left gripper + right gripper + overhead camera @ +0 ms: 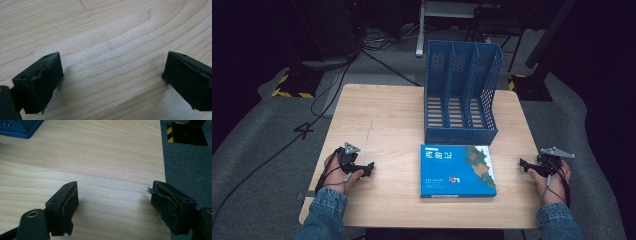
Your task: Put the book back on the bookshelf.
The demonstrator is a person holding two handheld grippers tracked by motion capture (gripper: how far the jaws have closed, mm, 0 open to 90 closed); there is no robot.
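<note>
A book (457,170) with a blue cover lies flat on the wooden table (382,125), just in front of a blue file rack (462,90) whose three slots stand empty. The left gripper (368,167) is held low over the table well to the left of the book, and the right gripper (524,164) is held near the table's right edge, apart from the book on the other side. In both gripper views the jaws are seen spread wide with nothing but bare wood between them, so both are released and nothing is grasped. The work is judged to be at its very start: the book has not yet been approached. For the next move, the book's edges would need to be reached from both sides, so that it can be lifted, turned upright and slid into one of the slots.
</note>
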